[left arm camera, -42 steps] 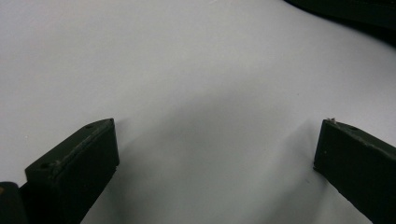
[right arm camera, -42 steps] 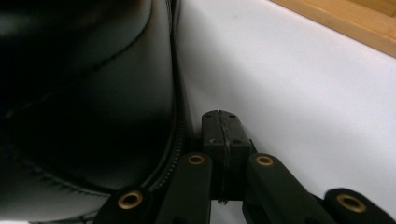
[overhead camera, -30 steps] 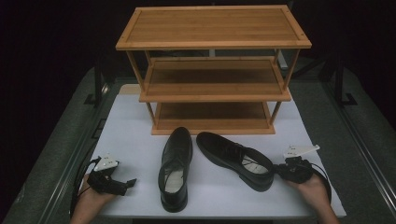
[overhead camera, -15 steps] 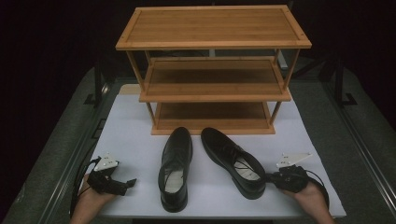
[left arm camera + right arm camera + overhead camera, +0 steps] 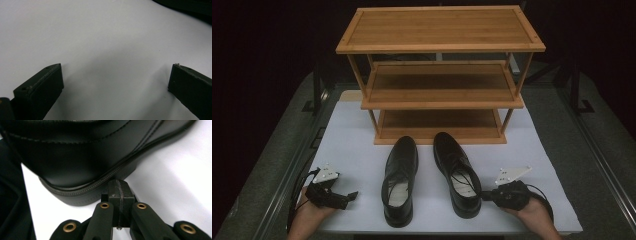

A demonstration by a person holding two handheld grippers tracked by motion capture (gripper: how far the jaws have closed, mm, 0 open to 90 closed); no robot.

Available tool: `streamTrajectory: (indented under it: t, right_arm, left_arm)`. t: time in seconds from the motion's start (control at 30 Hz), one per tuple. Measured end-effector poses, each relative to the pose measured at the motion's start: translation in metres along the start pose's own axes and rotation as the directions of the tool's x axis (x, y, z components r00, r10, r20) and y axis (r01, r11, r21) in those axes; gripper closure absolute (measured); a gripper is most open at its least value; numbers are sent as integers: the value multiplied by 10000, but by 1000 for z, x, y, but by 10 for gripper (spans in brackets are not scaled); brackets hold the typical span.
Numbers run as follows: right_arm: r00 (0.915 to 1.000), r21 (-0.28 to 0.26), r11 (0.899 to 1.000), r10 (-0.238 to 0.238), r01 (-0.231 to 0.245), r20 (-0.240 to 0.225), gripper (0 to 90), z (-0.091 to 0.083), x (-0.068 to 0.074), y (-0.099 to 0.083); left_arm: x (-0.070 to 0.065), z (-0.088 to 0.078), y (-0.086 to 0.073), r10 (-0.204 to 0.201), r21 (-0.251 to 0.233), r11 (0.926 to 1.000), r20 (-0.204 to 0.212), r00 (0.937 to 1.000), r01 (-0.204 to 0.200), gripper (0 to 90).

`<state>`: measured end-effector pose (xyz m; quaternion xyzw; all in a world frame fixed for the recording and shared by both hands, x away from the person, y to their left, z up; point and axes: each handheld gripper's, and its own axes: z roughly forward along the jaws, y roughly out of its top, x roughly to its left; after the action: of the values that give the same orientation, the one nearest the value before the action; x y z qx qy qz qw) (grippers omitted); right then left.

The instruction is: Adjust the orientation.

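Observation:
Two black leather dress shoes lie side by side on the white table top, toes toward the rack. The left shoe and the right shoe are nearly parallel. My right gripper is shut with nothing between its jaws, and its tips rest against the right shoe's heel side. In the right gripper view, the closed tips of the right gripper meet the sole edge of the right shoe. My left gripper lies open on the table, left of the left shoe. The left gripper holds nothing.
A three-tier wooden shoe rack stands at the back of the table, its shelves bare. Bare white surface lies on either side of the shoes. Dark rails run along both table sides.
My right gripper moved left, and the right shoe swung from a diagonal lie to nearly parallel with the left shoe. The left gripper stayed still.

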<state>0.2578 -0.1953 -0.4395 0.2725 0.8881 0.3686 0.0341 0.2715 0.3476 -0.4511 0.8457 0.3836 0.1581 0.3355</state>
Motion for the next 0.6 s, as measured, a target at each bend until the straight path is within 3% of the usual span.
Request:
streamTrajectory:
  t: [0.43,0.6]
  right_arm:
    - [9977,53,9988,-484,487,-469,896,11,13,9]
    - [9993,-274,9995,-153,144,-332,896,4,4,9]
  left_arm:
    - [0,0,0,-1,2,10000,1,10000,1,0]
    - [0,0,0,-3,1,10000,2,10000,3,0]
